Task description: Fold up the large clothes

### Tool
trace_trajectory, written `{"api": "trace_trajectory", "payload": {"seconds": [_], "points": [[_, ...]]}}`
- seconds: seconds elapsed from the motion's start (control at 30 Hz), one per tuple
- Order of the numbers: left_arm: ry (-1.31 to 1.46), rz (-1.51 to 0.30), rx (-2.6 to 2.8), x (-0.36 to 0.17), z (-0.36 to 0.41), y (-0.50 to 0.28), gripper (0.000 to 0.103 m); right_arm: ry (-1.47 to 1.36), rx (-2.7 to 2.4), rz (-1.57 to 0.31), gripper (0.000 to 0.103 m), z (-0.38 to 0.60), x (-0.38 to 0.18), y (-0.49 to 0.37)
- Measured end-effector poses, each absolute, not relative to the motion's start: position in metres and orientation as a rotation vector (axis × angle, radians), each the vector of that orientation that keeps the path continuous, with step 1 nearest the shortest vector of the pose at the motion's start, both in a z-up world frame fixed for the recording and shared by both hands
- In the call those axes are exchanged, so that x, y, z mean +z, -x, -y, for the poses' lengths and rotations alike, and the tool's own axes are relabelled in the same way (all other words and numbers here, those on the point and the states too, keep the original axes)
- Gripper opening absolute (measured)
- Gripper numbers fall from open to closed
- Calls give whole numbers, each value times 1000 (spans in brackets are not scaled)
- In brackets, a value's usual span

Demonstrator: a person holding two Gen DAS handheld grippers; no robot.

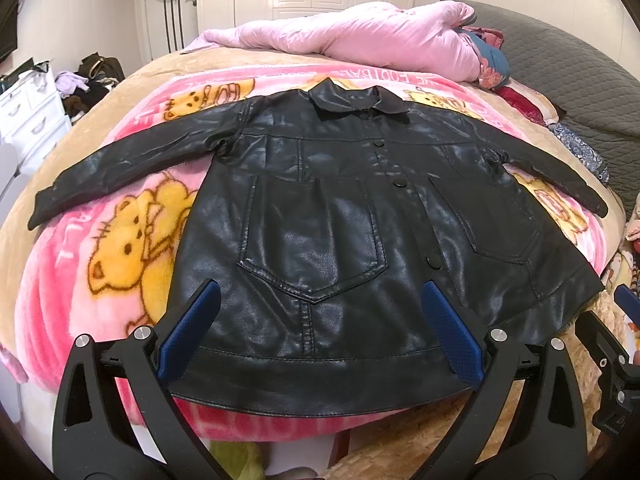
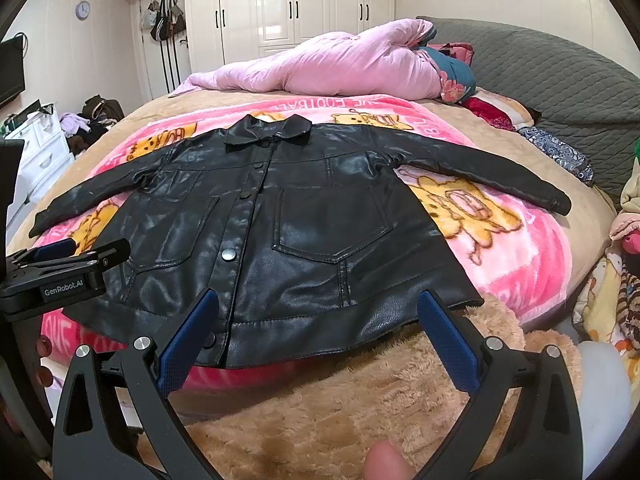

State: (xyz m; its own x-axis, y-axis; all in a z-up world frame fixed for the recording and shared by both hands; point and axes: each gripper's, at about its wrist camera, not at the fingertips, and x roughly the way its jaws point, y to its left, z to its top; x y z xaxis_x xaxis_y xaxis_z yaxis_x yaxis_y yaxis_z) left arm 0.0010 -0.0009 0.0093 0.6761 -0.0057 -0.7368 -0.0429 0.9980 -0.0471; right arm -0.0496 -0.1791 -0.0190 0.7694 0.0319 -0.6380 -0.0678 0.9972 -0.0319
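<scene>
A black leather jacket point(image 1: 332, 216) point(image 2: 280, 220) lies flat and buttoned on a pink cartoon blanket point(image 1: 120, 240) point(image 2: 520, 248), collar away from me, both sleeves spread out to the sides. My left gripper point(image 1: 320, 294) hovers open just above the jacket's hem, its blue pads point(image 1: 188, 332) wide apart with nothing between them. My right gripper point(image 2: 318, 300) is open over the hem near the jacket's right corner, blue pads point(image 2: 448, 340) spread and empty. The left gripper's side point(image 2: 60, 268) shows at the left edge of the right wrist view.
A rolled pink quilt point(image 1: 360, 36) point(image 2: 340, 60) lies across the bed behind the collar. A grey padded headboard point(image 2: 560, 80) stands at the right. Tan fleece point(image 2: 340, 400) covers the bed's near edge. White drawers point(image 1: 28, 112) and a clothes pile point(image 2: 92, 120) are at the left.
</scene>
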Motion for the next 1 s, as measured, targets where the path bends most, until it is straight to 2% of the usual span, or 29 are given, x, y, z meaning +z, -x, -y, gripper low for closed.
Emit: {"api": "trace_trajectory", "payload": {"seconds": [0.67, 1.0], "points": [[61, -834, 17, 1, 7, -9, 94, 29, 70, -725, 99, 187, -24, 36], [105, -833, -1, 11, 4, -36, 94, -4, 48, -728, 99, 203, -6, 7]]}}
